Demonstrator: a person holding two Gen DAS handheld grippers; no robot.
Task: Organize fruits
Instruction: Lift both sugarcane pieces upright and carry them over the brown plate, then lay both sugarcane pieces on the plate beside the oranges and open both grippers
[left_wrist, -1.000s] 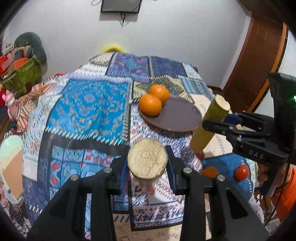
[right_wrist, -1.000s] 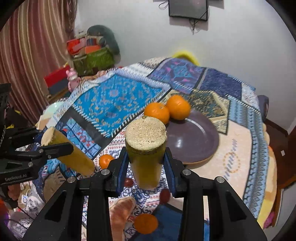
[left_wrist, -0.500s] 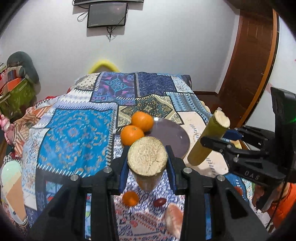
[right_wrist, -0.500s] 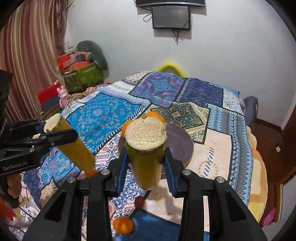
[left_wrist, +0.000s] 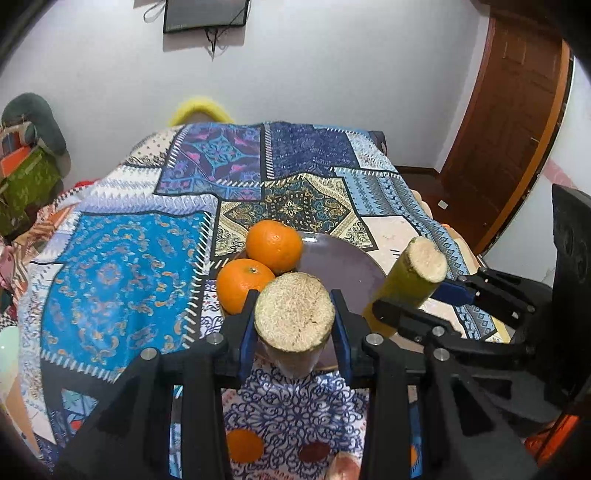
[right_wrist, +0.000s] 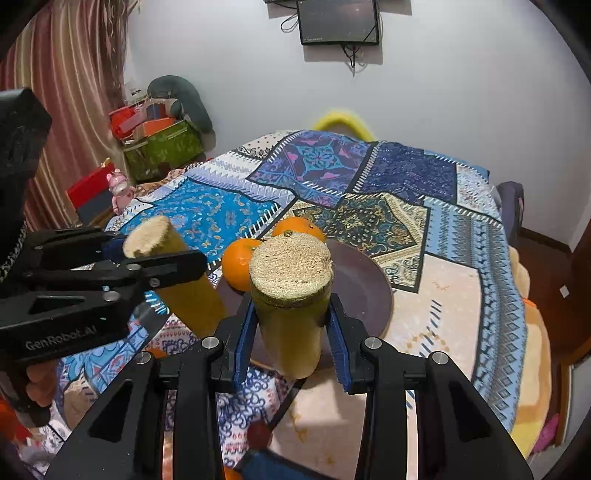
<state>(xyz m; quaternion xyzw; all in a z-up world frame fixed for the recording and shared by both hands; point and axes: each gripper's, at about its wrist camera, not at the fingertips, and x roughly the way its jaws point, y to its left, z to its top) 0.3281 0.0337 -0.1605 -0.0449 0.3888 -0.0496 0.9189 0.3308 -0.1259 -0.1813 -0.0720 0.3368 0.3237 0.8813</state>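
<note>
Gripping a cut piece of sugarcane (left_wrist: 294, 320) in my left gripper (left_wrist: 294, 345), I see its blue pads pressed on both sides of the stalk, the pale fibrous end facing the camera. My right gripper (right_wrist: 291, 341) is clamped the same way on a second piece of sugarcane (right_wrist: 291, 291), yellow-green along its side and held nearly upright. From the left camera that second piece leans over the right side of the plate (left_wrist: 343, 273); from the right camera the first piece sits tilted to the left, above the patterned cloth.

Just past both stalks lies the dark purple plate, resting on the patchwork bedspread (left_wrist: 122, 280). Two oranges (left_wrist: 274, 245) sit on the plate's left edge, touching each other, one nearer me and one behind it. Most of the plate beside them is bare.

Below the grippers, on the near part of the cloth, I can make out a smaller orange fruit (left_wrist: 243, 445), a small dark red fruit (left_wrist: 314, 451) and something pinkish at the frame's bottom edge that I cannot identify.

Farther out, a yellow cushion (right_wrist: 341, 120) peeks over the far end of the bed, a dark screen (right_wrist: 338, 22) hangs on the white wall, a wooden door (left_wrist: 513, 122) stands on the right, and a striped curtain (right_wrist: 70, 96) with a heap of boxes and bags (right_wrist: 159, 136) fills the left corner
</note>
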